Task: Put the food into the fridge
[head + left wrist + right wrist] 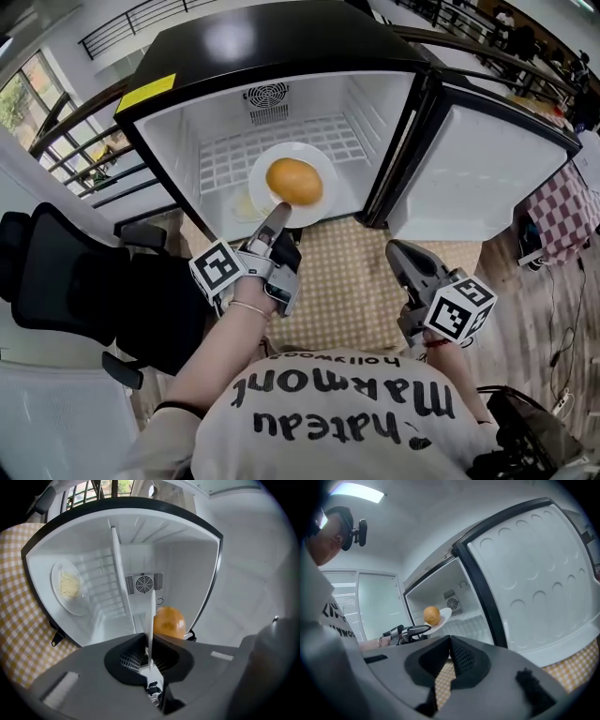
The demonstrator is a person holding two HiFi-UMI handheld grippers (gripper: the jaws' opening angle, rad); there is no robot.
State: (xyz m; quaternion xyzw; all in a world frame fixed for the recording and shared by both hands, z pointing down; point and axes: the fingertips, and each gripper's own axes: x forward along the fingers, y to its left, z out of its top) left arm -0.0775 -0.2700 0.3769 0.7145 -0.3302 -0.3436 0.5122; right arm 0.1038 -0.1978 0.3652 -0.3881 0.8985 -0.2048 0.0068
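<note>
The left gripper [150, 644] has its jaws nearly shut, pinching the rim of a white plate [323, 164] seen edge-on between them. A round orange bun [293, 181] sits on the plate. Plate and bun are held in the fridge [281, 37] mouth, at the shelf's front edge. Inside, near the front left corner, lies a second plate [70, 587] with pale food [69, 584]. The right gripper [450, 641], jaws together on nothing, hovers over the checked cloth [347, 272] beside the open door [478, 173].
</note>
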